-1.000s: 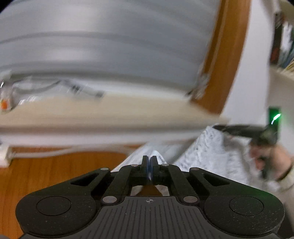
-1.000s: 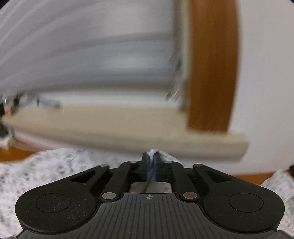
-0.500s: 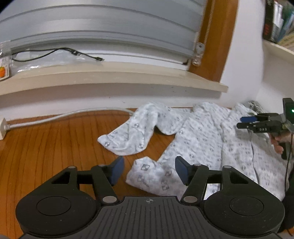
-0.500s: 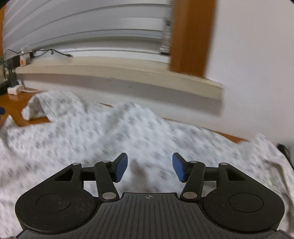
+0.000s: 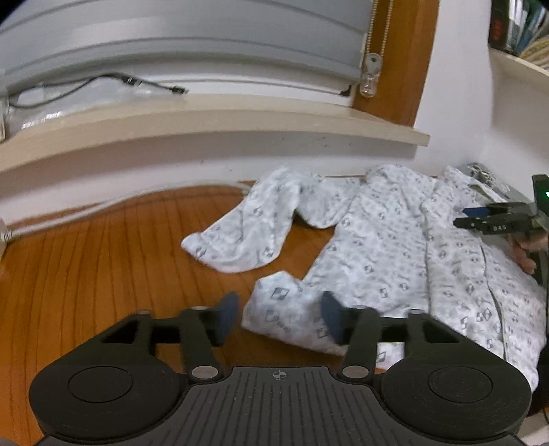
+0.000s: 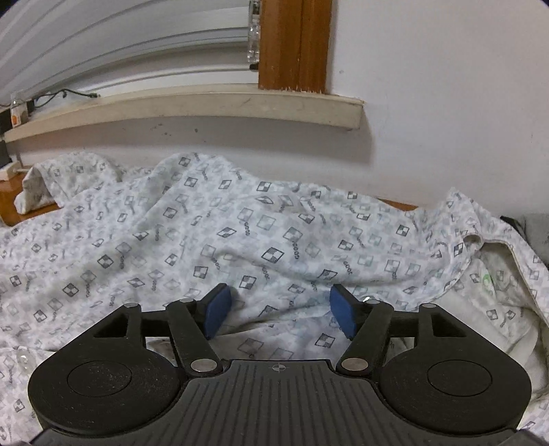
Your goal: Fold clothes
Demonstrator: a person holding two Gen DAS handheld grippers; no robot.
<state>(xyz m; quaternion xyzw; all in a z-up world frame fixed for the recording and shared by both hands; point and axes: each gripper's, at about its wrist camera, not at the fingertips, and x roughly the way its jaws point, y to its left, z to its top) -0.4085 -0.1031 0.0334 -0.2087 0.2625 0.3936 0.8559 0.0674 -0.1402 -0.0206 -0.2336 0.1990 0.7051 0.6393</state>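
A white garment with a grey checked-square print (image 5: 384, 254) lies spread on the wooden table (image 5: 103, 260), one sleeve (image 5: 247, 230) flung out to the left. My left gripper (image 5: 279, 319) is open, low over the garment's near left corner (image 5: 278, 308), its blue pads on either side of that corner. My right gripper (image 6: 279, 314) is open just above the garment's body (image 6: 240, 233), with nothing between its fingers. From the left wrist view that right gripper (image 5: 480, 218) shows at the far right edge, held by a hand (image 5: 525, 254).
A cream windowsill (image 5: 212, 120) with a black cable (image 5: 103, 84) runs along the back wall under grey blinds. A wooden frame (image 6: 295, 44) stands at the window's right. Bare wooden table lies left of the garment. A shelf with books (image 5: 514, 31) is at upper right.
Both grippers were shut on the garment and lifted a second ago; they have opened and released it. The garment now lies on the table and both grippers have dropped closer to it.
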